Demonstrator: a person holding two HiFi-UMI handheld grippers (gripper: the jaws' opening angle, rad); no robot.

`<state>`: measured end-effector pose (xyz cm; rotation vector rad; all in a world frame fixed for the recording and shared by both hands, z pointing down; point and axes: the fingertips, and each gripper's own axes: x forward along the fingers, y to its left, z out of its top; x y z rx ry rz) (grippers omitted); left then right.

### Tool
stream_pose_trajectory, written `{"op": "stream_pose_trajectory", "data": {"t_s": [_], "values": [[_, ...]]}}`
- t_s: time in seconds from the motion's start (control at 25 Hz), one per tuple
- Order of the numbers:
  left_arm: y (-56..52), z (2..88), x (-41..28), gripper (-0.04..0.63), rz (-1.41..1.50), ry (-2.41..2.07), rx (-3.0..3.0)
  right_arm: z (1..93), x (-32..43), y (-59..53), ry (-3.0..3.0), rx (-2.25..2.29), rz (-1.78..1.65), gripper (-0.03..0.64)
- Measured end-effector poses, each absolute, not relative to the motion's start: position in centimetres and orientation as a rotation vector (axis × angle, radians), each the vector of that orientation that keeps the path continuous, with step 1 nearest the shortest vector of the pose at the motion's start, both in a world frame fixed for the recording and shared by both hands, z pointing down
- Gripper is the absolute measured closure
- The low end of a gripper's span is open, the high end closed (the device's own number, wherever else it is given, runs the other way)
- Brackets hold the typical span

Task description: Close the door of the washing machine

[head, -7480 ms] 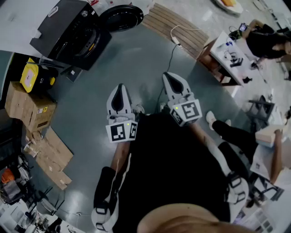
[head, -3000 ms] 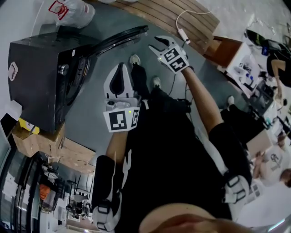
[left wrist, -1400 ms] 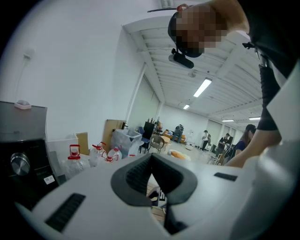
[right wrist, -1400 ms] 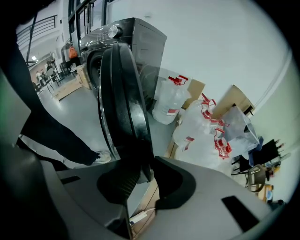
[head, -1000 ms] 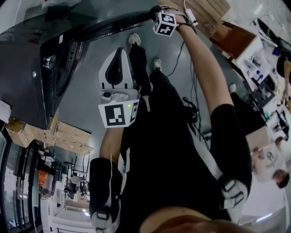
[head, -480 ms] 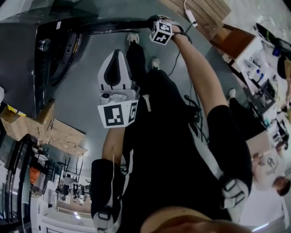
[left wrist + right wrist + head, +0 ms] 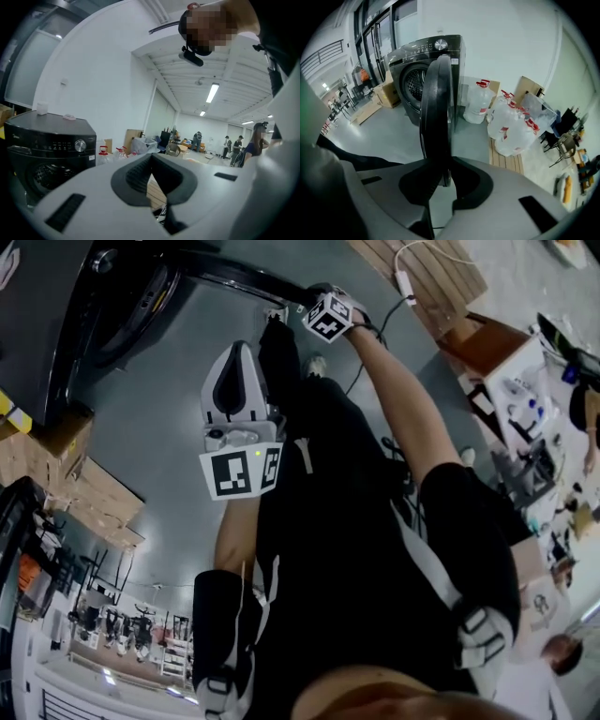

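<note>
The black washing machine [image 7: 103,287] stands at the top left of the head view with its round door [image 7: 239,279] swung out. My right gripper [image 7: 307,304] is at the door's free edge. In the right gripper view the door [image 7: 437,103] runs edge-on between the jaws of my right gripper [image 7: 444,171], which are closing on it, pads against the rim. Behind it the drum opening of the machine [image 7: 422,61] shows. My left gripper [image 7: 239,348] hangs shut and empty in front of my body, away from the door. In its own view my left gripper [image 7: 151,159] faces the machine [image 7: 47,140].
Water jugs and plastic bags [image 7: 511,122] stand on a wooden pallet [image 7: 422,277] right of the machine. Cardboard boxes [image 7: 56,437] lie at its other side. A white cable [image 7: 412,287] crosses the pallet. People [image 7: 234,150] stand far off.
My right gripper reached the door's free edge and took hold of it. The edge and gripper have moved lower and leftward in the head view; the machine has slid to the top left corner.
</note>
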<state>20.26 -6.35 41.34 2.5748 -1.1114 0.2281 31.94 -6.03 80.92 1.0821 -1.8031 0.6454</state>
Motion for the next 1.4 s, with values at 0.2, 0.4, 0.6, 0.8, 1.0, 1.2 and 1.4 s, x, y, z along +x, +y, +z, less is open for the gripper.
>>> {"op": "stream_pose_trajectory", "data": {"t_s": [0.2, 0.4, 0.6, 0.8, 1.0, 1.2, 1.4], "values": [[-3.7, 40.9, 16.0, 0.589, 0.228, -1.232, 2.515, 81.2, 28.8, -4.0, -1.829, 1.099, 0.694, 0.56], [-1.8, 39.7, 12.1, 0.589, 0.228, -1.341, 2.475, 80.8, 25.7, -2.7, -1.841, 1.112, 0.711, 0.56], [-0.7, 39.5, 8.6, 0.589, 0.202, -1.411, 2.454, 80.5, 23.0, -1.5, -1.842, 1.159, 0.731, 0.56], [-0.4, 39.8, 5.0, 0.589, 0.16, -1.449, 2.406, 80.7, 19.9, -0.9, -1.83, 1.196, 0.761, 0.56], [-0.4, 39.8, 1.7, 0.589, 0.135, -1.468, 2.397, 80.8, 17.5, -0.4, -1.803, 1.22, 0.781, 0.559], [-0.5, 40.1, -2.2, 0.589, 0.112, -1.457, 2.398, 80.7, 14.8, -0.2, -1.773, 1.253, 0.812, 0.558], [-0.1, 39.9, -5.5, 0.589, 0.118, -1.397, 2.424, 80.7, 12.6, 0.4, -1.698, 1.325, 0.876, 0.56]]}}
